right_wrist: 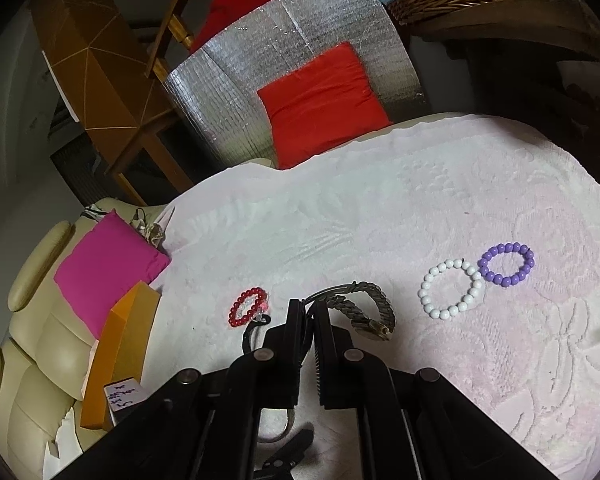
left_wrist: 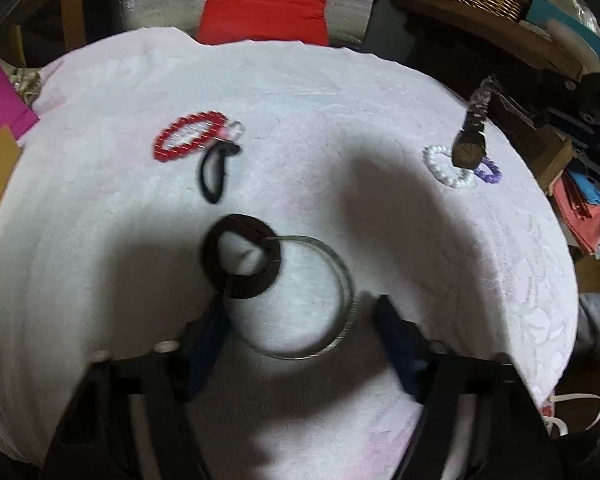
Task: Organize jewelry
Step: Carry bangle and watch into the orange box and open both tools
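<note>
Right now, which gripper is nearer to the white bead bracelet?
Right. The right gripper holds the watch close beside the white bead bracelet. The left gripper sits open around the metal bangle, well across the towel from it.

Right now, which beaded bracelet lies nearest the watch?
The white bracelet: it lies just right of the watch, with the purple one beyond it and the red one left.
</note>
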The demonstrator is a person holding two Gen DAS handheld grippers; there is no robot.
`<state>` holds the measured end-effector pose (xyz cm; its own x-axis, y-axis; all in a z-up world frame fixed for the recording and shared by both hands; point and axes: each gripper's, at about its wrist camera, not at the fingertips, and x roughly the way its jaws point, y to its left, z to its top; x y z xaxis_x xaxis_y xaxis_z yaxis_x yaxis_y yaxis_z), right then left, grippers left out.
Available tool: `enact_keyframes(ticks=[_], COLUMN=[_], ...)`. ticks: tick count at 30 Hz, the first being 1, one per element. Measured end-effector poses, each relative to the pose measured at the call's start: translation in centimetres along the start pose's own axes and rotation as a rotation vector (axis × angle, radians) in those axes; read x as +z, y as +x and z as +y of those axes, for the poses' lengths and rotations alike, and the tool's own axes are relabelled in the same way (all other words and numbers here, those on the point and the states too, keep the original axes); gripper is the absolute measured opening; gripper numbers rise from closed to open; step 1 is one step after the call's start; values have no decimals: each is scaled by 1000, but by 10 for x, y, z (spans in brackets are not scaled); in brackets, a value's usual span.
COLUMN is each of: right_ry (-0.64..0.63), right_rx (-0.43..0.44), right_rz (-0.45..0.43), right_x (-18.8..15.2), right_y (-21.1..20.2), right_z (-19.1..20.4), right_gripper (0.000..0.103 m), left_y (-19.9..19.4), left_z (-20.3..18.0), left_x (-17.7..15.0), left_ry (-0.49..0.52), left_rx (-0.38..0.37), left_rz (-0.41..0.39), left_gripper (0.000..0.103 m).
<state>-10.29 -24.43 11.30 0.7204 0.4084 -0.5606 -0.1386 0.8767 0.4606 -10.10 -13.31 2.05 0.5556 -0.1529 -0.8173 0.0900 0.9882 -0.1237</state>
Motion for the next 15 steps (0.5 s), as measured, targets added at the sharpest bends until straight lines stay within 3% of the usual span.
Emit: enact_keyframes(ticks=[9, 15], right_ry=[-80, -139], right_rx=[24, 126], right_rz=[-29, 21], right_x=[-1, -8], right_y=[1, 20], right_z=[34, 89], right_gripper=[6, 6], left_y=[-29, -101], left_z=[42, 88], left_x=[-12, -28], left_ry=[-29, -50], left_rx=[-76, -61], left_rz=[11, -99], left_gripper=[62, 62])
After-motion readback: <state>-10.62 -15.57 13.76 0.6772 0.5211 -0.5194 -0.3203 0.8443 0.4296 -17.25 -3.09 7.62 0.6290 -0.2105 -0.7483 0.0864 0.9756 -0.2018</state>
